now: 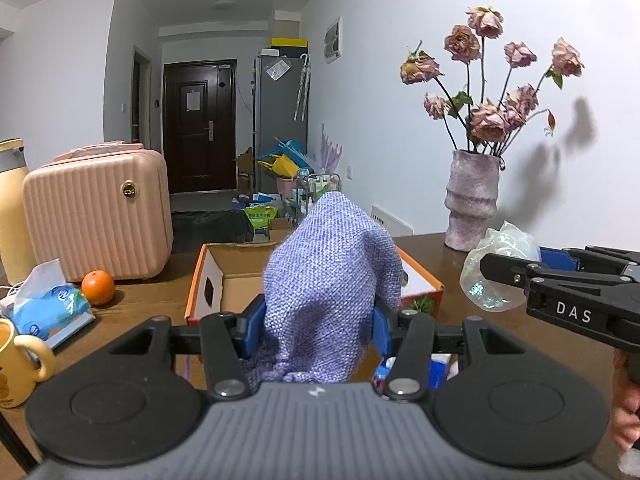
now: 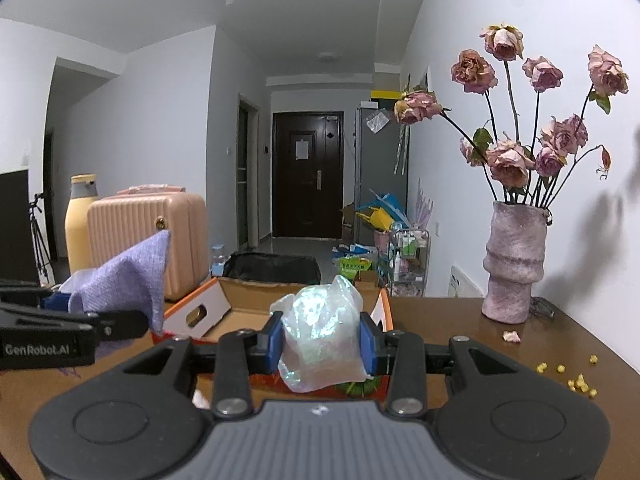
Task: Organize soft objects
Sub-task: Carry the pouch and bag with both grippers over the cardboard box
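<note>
Purple cloth [image 1: 332, 288] pinched tight in left gripper [image 1: 320, 330], standing tall, right in front of open cardboard box [image 1: 240, 276]. Just ahead and down to drop.

Shiny plastic bag [image 2: 322, 332] squeezed in right gripper [image 2: 322, 340], box [image 2: 244, 300] straight ahead, equally near.

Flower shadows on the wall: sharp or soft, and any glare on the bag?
Left wrist view: flowers throw soft dark shadows rightward on the wall. Right wrist view: bag shows a bright iridescent sheen; corners vignetted black by the fisheye.
</note>
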Tool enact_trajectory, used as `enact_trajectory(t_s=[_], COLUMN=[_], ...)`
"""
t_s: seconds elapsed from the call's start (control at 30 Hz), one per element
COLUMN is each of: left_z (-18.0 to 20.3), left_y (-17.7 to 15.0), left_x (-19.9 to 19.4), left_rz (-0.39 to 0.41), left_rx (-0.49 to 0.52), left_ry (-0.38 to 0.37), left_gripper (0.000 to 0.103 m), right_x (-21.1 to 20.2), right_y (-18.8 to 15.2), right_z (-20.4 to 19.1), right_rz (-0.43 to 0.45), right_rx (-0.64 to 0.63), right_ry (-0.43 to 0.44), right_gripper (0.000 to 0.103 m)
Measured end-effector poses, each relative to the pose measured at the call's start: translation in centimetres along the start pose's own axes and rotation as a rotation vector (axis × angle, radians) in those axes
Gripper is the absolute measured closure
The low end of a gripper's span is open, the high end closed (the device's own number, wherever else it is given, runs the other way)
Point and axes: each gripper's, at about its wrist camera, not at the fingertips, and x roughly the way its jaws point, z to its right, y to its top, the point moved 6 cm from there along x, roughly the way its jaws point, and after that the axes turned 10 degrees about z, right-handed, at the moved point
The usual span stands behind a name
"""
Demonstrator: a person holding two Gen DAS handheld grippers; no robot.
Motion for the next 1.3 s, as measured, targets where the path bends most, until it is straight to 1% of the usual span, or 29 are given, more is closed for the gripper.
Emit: enact_trajectory(t_s=[0.23, 0.33, 0.73, 1.07, 1.3], left_z=[-0.7, -0.9, -2.9, -4.3, -5.4], left_y=[1.1, 1.5, 2.8, 3.4, 3.1], left_x=[2.8, 3.8, 8.2, 11.4, 14.1], left_rz=[0.007, 0.013, 0.016, 0.016, -0.009], left_rx=[-0.034, -0.027, -0.023, -0.012, 0.002], left_ry=[0.013, 0.019, 0.075, 0.096, 0.106], left_gripper=[0.051, 0.051, 0.051, 0.051, 0.051], right_x=[3.2, 4.5, 9.5, 13.6, 16.4], right_y=[1.2, 1.5, 0.9, 0.8, 0.7], right_z=[0.6, 0.7, 0.4, 1.7, 2.9], right_rz=[0.021, 0.019, -0.058, -0.122, -0.155], right_rx=[0.002, -0.003, -0.039, -0.037, -0.036], right_ry=[-0.007, 0.0, 0.04, 0.024, 0.012], right_gripper=[0.066, 0.066, 0.066, 0.066, 0.066])
